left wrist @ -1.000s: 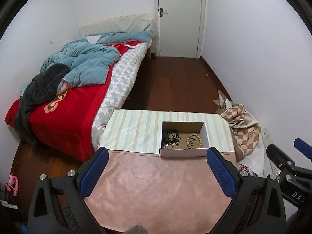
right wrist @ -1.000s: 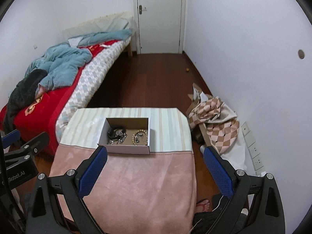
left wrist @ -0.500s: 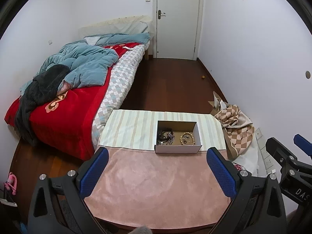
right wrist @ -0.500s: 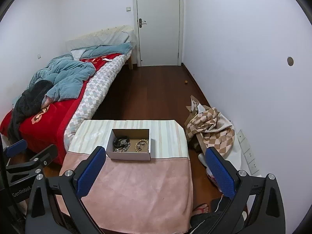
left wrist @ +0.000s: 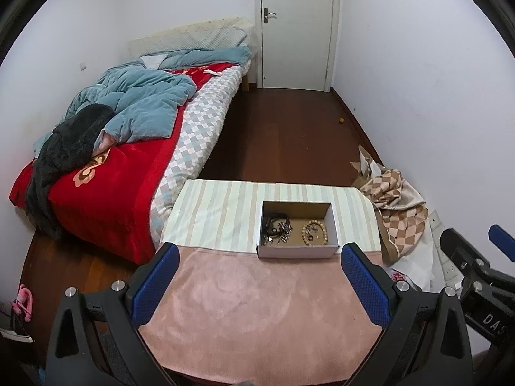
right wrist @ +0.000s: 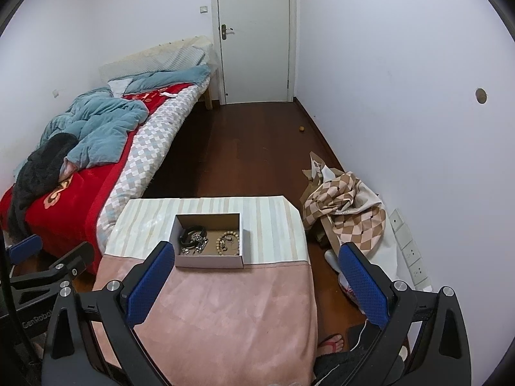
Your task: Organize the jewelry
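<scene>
An open white cardboard box (left wrist: 297,251) (right wrist: 209,260) stands mid-table where the pink cloth meets the striped cloth. Inside lie a black bracelet (left wrist: 275,218) (right wrist: 192,233), silvery chain pieces (left wrist: 279,236) (right wrist: 193,247) and a beige bead bracelet (left wrist: 314,232) (right wrist: 228,242). My left gripper (left wrist: 257,284) is open and empty, held well back above the near pink cloth. My right gripper (right wrist: 256,281) is open and empty, also held back, to the right of the left one. Each gripper shows at the edge of the other's view.
The table has a pink cloth (left wrist: 257,315) near me and a striped cloth (left wrist: 219,212) beyond. A bed (left wrist: 106,160) with a red blanket lies left. A checkered bag (left wrist: 396,215) sits on the floor by the right wall. A closed door (left wrist: 296,29) is at the far end.
Both grippers have drawn back and up from the table, so the box looks smaller and farther. Both stay open and empty. The box and jewelry have not moved.
</scene>
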Available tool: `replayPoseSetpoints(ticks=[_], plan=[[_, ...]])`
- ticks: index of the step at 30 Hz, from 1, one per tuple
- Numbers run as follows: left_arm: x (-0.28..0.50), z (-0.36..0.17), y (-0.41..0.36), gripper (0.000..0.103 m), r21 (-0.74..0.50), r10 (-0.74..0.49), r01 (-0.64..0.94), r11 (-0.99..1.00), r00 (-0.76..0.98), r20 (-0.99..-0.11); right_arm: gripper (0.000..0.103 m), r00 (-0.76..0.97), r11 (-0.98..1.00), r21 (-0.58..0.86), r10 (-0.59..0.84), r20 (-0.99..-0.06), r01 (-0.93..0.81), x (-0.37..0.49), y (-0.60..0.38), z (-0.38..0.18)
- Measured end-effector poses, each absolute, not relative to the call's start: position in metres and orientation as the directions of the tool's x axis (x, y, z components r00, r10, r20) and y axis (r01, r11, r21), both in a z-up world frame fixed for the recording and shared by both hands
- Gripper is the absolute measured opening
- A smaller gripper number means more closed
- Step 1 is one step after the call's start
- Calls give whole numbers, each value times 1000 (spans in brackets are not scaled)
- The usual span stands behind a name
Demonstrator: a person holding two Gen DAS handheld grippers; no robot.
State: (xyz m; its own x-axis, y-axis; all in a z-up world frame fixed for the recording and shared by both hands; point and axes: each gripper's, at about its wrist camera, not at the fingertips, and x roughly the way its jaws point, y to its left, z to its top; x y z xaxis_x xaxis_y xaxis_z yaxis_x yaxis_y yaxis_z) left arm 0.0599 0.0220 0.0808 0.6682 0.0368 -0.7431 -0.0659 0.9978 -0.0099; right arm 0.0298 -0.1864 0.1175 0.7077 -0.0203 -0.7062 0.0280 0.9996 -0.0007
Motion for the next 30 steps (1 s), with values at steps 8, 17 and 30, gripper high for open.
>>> replayPoseSetpoints(ticks=[8, 17, 30], plan=[[88, 66, 25, 102, -10, 44, -83, 997, 629, -776, 103, 688, 999, -24, -42, -724, 36, 62, -182, 105], [109, 54, 29, 102, 5, 65, -100, 995, 604, -794, 103, 659, 999, -35, -51, -751, 38, 91, -181, 92], [115, 46, 26, 102, 19, 69, -92, 996, 586, -808, 103, 613, 999, -40, -52, -788, 33, 108, -181, 71]])
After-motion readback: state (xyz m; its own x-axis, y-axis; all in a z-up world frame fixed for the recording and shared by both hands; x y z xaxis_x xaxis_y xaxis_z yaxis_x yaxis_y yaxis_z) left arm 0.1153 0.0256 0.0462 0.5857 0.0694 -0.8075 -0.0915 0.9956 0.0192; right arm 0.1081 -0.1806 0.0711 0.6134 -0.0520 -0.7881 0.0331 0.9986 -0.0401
